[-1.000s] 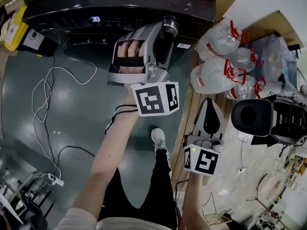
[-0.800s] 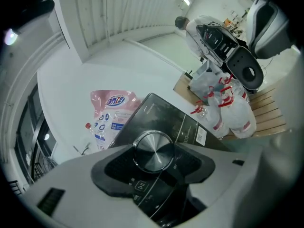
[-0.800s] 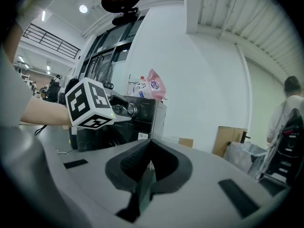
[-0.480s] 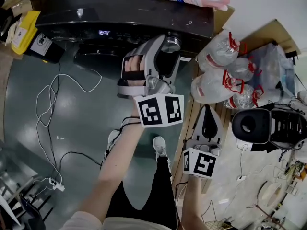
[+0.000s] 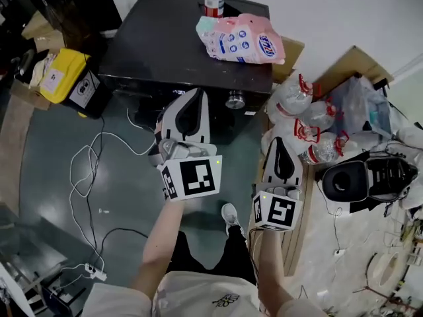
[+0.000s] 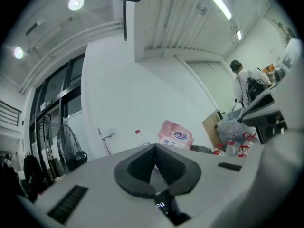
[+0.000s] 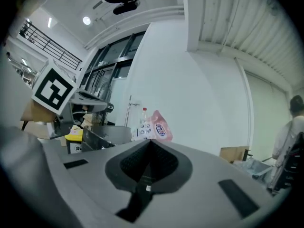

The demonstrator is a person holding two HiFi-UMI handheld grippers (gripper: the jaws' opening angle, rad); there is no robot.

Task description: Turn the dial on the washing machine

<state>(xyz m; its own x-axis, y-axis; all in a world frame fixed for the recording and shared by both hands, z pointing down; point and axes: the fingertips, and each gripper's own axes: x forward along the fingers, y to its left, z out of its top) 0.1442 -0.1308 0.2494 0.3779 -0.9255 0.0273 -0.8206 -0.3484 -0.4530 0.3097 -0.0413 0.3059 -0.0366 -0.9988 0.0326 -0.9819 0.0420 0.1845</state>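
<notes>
1. Black and glossy, the washing machine (image 5: 165,51) stands at the top of the head view. Its dial (image 5: 235,100), a round chrome knob, sits on the front panel near the right corner.
2. The left hand-held gripper (image 5: 195,98) hangs just left of the dial and clear of it. Its jaws have just been closing and now stand pressed together with nothing between them.
3. The right hand-held gripper (image 5: 283,144) is lower and further right, well apart from the machine. Its jaws are also pressed together on nothing.
4. A clean turn would likely need the left jaws spread wider than the knob and brought square onto its face. They should then squeeze evenly on the rim, and the wrist should roll about the knob's own axis. An off-centre pinch on smooth chrome could slip.
5. Both gripper shells are matte grey plastic, and their dark, finely textured pads meet in a narrow V.
6. A soft, crinkled pink pack (image 5: 241,38) and a clear red-capped bottle (image 5: 213,2) rest on the machine's lid.
7. Translucent water jugs (image 5: 297,104) with red handles crowd the right side, and pale cables (image 5: 92,170) loop over the shiny grey-green floor (image 5: 53,177)
</notes>
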